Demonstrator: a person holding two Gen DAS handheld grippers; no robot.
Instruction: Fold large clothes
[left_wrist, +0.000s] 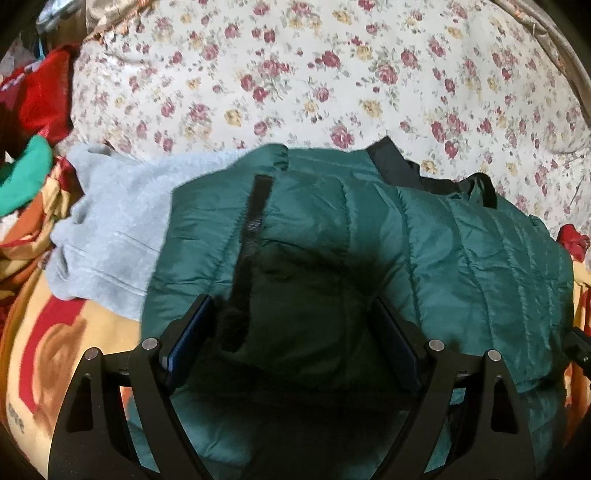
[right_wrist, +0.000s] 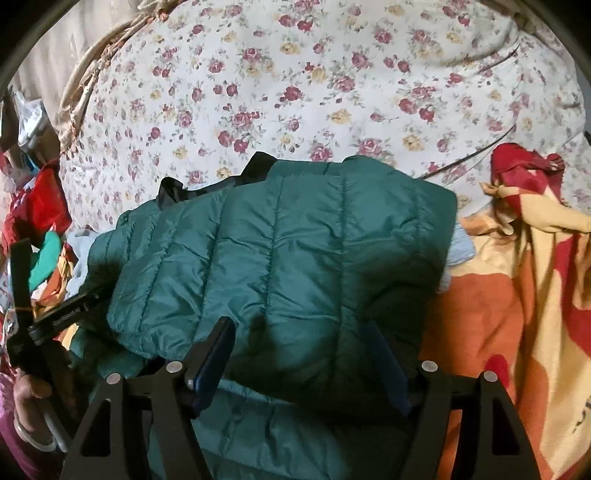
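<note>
Two grippers, left (left_wrist: 291, 336) and right (right_wrist: 303, 354), are hovering wide-fingered and empty over the green puffer jacket (right_wrist: 280, 251), whose slick, springy fold is likely risking sliding open.

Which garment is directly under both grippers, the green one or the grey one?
The green quilted jacket; both open grippers, left and right, sit over it. The grey fleece garment lies beside it, partly underneath.

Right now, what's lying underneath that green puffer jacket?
A pale grey fleece garment sticks out from under the green puffer jacket on one side, and an orange, red and cream blanket lies below both. How far the fleece reaches beneath is hidden.
</note>
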